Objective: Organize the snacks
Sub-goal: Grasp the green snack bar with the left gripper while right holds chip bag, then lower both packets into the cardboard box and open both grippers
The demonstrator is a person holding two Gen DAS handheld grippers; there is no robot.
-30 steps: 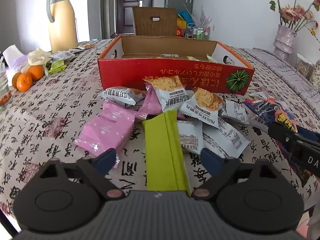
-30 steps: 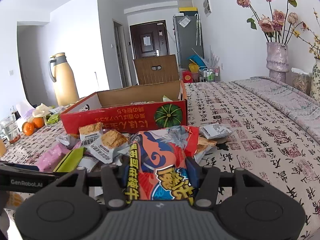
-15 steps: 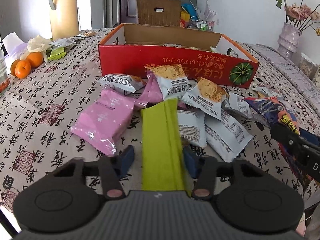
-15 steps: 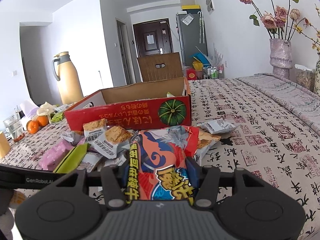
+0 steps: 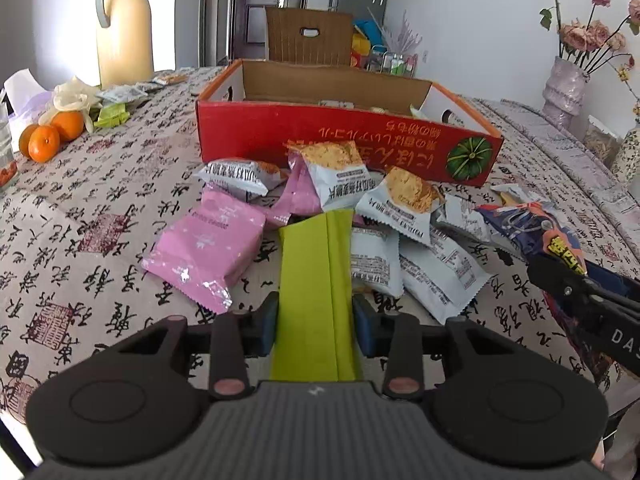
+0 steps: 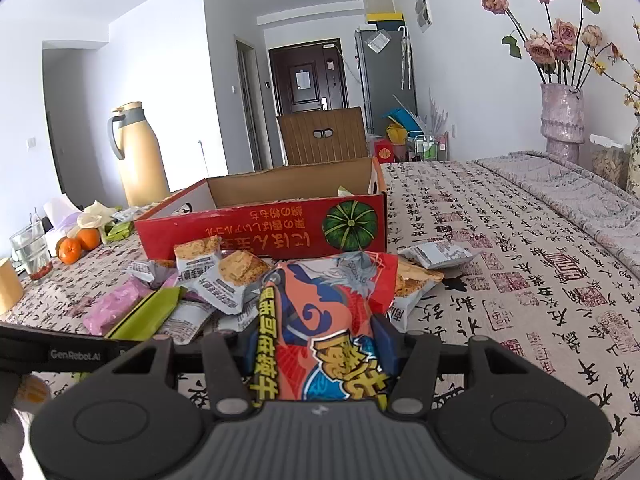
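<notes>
A pile of snack packets lies on the patterned tablecloth in front of an open red cardboard box (image 5: pixel 320 140). My left gripper (image 5: pixel 315 320) is shut on the near end of a long green packet (image 5: pixel 316 256), both pads pressing its sides. Beside it lie a pink packet (image 5: pixel 208 248) and several white biscuit packets (image 5: pixel 404 200). My right gripper (image 6: pixel 320 344) is shut on an orange and blue snack bag (image 6: pixel 320 304), held just above the pile. That bag (image 5: pixel 532 224) also shows at the right of the left wrist view. The red box (image 6: pixel 280 232) stands behind the pile.
A tan thermos jug (image 5: pixel 124 24), oranges (image 5: pixel 52 136) and loose wrappers sit at the far left. A glass (image 6: pixel 30 248) stands at the left edge. A vase of flowers (image 6: pixel 562 120) is at the far right. A wooden chair back (image 6: pixel 324 136) rises behind the box.
My left gripper's jaws went from wide open to shut on the green packet. The right gripper kept still with its bag.
</notes>
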